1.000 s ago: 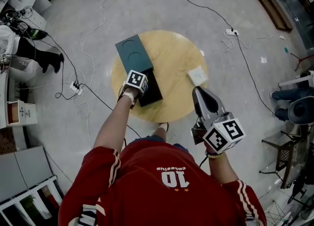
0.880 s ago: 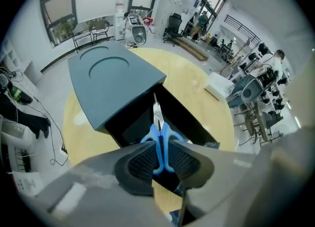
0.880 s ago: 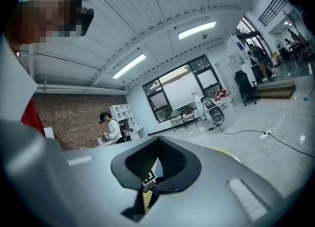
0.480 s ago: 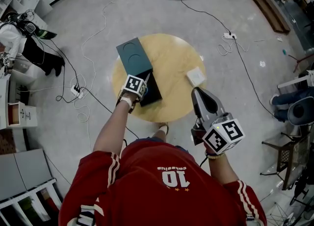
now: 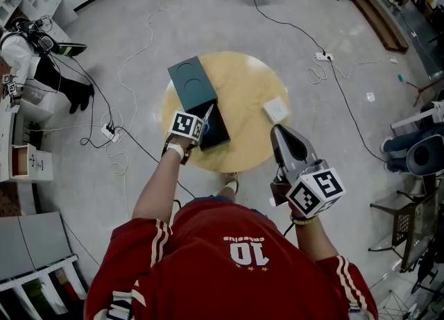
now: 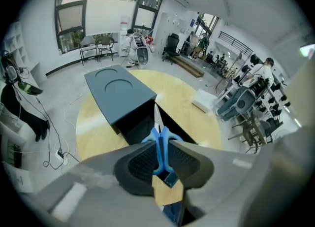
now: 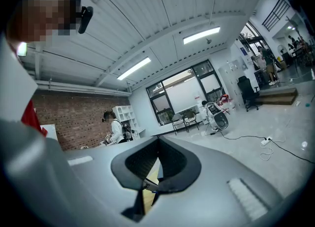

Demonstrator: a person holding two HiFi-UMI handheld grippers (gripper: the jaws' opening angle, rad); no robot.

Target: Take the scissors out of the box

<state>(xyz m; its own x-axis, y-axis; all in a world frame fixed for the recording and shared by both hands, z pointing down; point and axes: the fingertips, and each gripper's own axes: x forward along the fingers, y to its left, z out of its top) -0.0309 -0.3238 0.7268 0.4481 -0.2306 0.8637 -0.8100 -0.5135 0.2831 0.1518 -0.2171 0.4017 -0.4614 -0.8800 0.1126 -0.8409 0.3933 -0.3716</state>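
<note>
Blue-handled scissors [image 6: 160, 148] are clamped by their handles between the pads of my left gripper [image 6: 160, 140], the silver blade [image 6: 156, 116] pointing away from me. They hang above the open black box [image 6: 139, 128]. In the head view the left gripper [image 5: 200, 121] sits over the box [image 5: 218, 130] with the blade [image 5: 207, 113] sticking out past its marker cube. The teal lid [image 5: 191, 82] lies at the box's far end. My right gripper [image 5: 277, 131] hovers off the table's near right edge, its jaws together with nothing in them [image 7: 158, 143].
A round wooden table [image 5: 246, 86] carries the box and a small white flat box [image 5: 278, 109] at its right side. Cables and power strips [image 5: 107, 125] trail across the grey floor. A person [image 5: 28, 51] stands at the far left by shelves.
My left gripper has lifted with the scissors, drawing them up out of the black box; the blade now shows above it. The right gripper has barely shifted.
</note>
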